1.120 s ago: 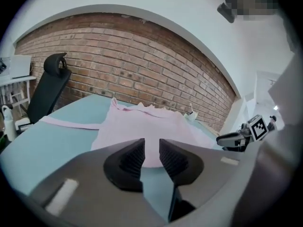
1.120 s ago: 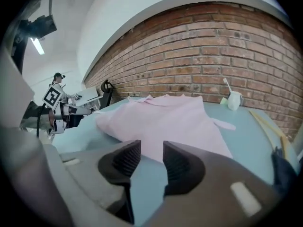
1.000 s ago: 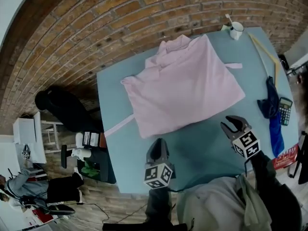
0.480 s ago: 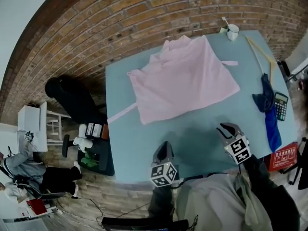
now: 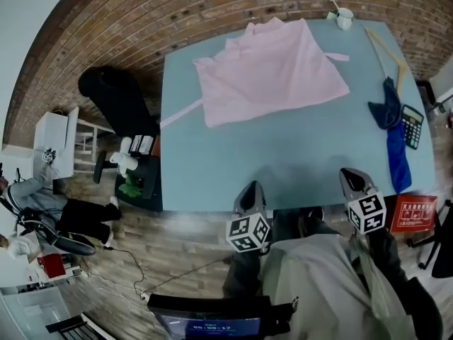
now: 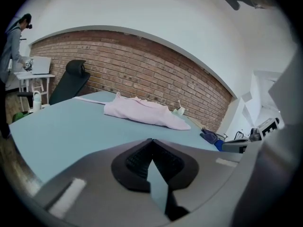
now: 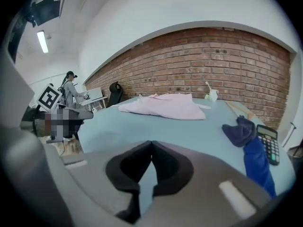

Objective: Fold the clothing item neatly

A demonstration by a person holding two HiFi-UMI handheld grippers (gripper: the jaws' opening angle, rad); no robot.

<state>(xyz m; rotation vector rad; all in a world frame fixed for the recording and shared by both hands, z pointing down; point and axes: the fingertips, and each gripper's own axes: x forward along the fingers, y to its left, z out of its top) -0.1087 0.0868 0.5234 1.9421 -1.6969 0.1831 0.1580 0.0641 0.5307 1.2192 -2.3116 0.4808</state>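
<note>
Below the brick wall (image 5: 177, 13), the blue tabletop (image 5: 283, 154) carried the pink garment (image 5: 272, 69) at the upper middle of the head view, partly folded and touched by nothing. Both grippers had drawn back to the lower edge, well apart from it. The left gripper (image 5: 250, 188) had its fingers (image 6: 137, 161) closed on nothing, and the right gripper (image 5: 353, 177) had just been closing, also empty. This looked like a pause between folds. A white cup (image 5: 345, 18) at the upper right held a thin stick.

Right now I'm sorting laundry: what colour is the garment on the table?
The garment is pale pink, best in head view.
</note>
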